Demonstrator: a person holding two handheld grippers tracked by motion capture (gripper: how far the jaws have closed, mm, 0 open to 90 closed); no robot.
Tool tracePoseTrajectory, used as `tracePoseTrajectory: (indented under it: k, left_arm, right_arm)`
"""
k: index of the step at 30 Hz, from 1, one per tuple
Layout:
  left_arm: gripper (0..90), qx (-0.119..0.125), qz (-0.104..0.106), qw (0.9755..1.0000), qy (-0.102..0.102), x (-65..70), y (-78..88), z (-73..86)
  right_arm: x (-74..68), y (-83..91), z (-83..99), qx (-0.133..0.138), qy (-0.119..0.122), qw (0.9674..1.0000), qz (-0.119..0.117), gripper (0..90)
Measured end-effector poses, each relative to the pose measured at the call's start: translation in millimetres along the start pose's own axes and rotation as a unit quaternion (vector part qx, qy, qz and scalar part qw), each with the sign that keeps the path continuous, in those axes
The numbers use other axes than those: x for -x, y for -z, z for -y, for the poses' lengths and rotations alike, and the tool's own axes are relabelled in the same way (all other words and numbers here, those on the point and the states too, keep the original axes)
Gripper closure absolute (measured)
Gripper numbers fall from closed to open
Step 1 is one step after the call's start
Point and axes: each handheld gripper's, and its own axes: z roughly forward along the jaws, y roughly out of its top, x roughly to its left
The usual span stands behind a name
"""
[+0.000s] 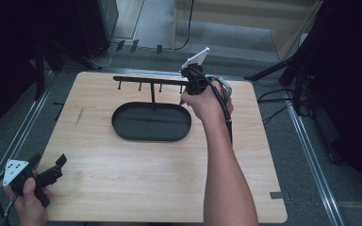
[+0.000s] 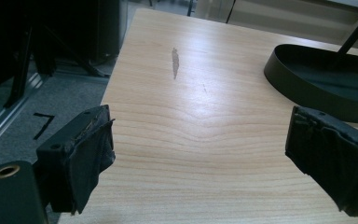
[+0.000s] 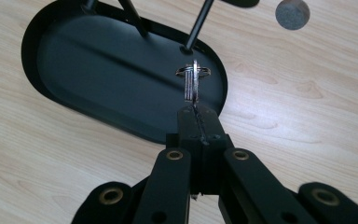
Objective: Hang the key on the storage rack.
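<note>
Black jaws of the left gripper (image 2: 200,154) stand wide apart and empty over a pale wooden table (image 2: 191,121), near its front left corner, with grey floor and dark stands around it. At the table's middle sits a black oval tray (image 1: 151,122) with a pegged rack (image 1: 148,81). Above the tray's right end, the right gripper (image 3: 196,109) is clamped on what appears to be a key with ring (image 3: 193,80).
</note>
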Motion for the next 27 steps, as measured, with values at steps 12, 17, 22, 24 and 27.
tracePoseTrajectory:
  k: [12,17,22,24,27]
  left_arm:
    - [7.9,-0.001,0.002,1.0,0.001,-0.4,-0.2,-0.1]
    - [7.9,-0.001,0.003,1.0,0.0,-0.2,-0.3,-0.1]
    - [7.9,-0.001,0.003,1.0,0.0,-0.1,-0.4,-0.1]
    - [7.9,-0.001,0.003,1.0,-0.001,-0.1,-0.4,-0.1]
    - [7.9,0.0,0.003,1.0,-0.001,0.0,-0.4,0.0]
  right_arm:
    - [-7.1,-2.3,-12.7,-0.005,-0.001,0.9999,0.01,90.0]
    - [-4.8,-3.9,-15.4,-0.005,-0.009,0.9999,0.012,90.0]
    - [-1.6,-6.1,-16.2,-0.003,-0.012,0.9997,0.02,90.0]
    - [-0.9,-6.8,-16.0,-0.002,-0.012,0.9997,0.021,90.0]
    - [0.3,-7.1,-16.7,0.004,-0.017,0.9996,0.024,90.0]
